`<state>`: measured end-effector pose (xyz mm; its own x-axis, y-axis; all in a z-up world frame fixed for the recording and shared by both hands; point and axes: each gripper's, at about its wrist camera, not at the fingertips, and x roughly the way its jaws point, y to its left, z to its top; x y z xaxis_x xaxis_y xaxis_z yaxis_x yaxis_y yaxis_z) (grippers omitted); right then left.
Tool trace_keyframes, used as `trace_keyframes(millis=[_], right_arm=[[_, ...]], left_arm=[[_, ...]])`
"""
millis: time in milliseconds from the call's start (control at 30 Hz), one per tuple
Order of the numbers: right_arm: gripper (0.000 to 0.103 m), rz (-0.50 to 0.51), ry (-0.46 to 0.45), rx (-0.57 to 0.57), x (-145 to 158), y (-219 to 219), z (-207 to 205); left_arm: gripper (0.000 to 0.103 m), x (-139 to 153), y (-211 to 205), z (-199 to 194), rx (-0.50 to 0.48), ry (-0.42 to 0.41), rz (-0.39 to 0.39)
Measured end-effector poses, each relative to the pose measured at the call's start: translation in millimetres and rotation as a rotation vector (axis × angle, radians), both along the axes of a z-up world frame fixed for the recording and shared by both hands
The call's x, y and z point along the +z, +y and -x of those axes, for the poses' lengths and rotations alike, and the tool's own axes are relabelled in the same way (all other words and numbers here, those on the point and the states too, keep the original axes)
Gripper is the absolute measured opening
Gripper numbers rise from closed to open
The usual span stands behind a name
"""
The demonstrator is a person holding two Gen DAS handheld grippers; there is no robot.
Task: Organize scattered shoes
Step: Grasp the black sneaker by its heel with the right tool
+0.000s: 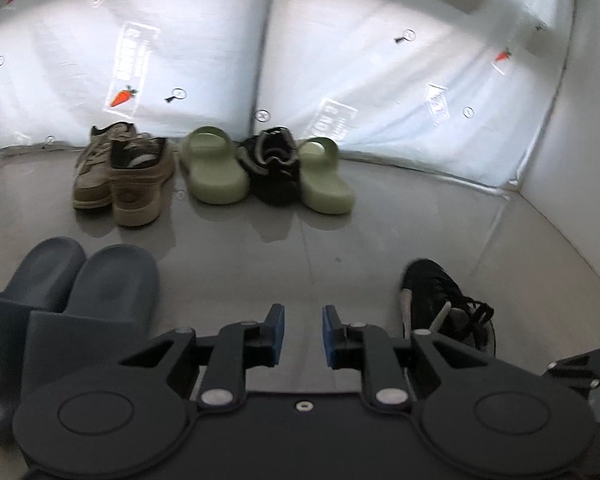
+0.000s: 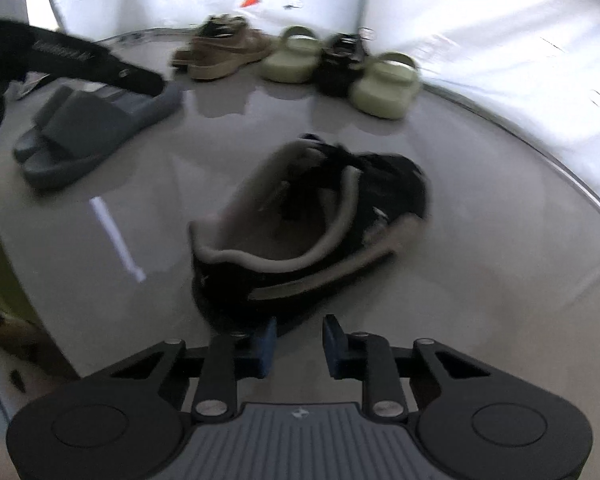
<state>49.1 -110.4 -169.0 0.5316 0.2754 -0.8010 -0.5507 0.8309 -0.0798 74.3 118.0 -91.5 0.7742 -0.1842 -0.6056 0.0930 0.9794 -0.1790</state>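
A black sneaker (image 2: 308, 224) with a beige collar lies tipped on its side on the grey floor, just beyond my right gripper (image 2: 300, 346). Its jaws stand narrowly apart with only floor between them, and the left fingertip (image 2: 266, 340) is next to the shoe's heel. In the left wrist view the same sneaker (image 1: 440, 304) sits at the lower right. My left gripper (image 1: 303, 334) hovers over bare floor with its jaws nearly together and nothing in them. The matching black sneaker (image 1: 276, 164) stands by the wall between two green slides (image 1: 212, 168) (image 1: 324, 176).
A pair of tan sneakers (image 1: 116, 176) stands at the left end of the row by the wall. Two grey-blue slides (image 1: 80, 288) lie side by side near my left gripper. White sheeting (image 1: 340, 60) closes the back and a white wall (image 1: 580, 160) the right.
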Motion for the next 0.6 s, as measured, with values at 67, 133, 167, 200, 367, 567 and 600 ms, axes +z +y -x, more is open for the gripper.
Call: trace_keyframes(millis=[67, 133, 167, 200, 367, 567, 600], right_arm=[[0.028, -0.003, 0.0, 0.074, -1, 22, -2], [0.028, 0.013, -0.005, 0.126, -2, 40, -5], [0.028, 0.032, -0.013, 0.159, -2, 51, -8], [0.027, 0.049, -0.022, 0.191, -2, 62, -11], [0.027, 0.1, -0.091, 0.3, -8, 114, -30], [0.027, 0.061, -0.137, 0.285, -11, 139, -58], [0.029, 0.037, -0.137, 0.276, -7, 135, -58]], left_arm=[[0.019, 4, 3, 2, 0.006, -0.021, 0.002], [0.019, 8, 6, 4, 0.004, -0.039, 0.004], [0.019, 9, 8, 4, 0.002, -0.045, -0.004], [0.019, 10, 10, 4, 0.001, -0.051, -0.012], [0.019, 9, 16, 4, 0.009, -0.053, -0.026], [0.019, 10, 23, -3, 0.037, -0.068, -0.015], [0.019, 10, 23, -4, 0.042, -0.069, -0.011]])
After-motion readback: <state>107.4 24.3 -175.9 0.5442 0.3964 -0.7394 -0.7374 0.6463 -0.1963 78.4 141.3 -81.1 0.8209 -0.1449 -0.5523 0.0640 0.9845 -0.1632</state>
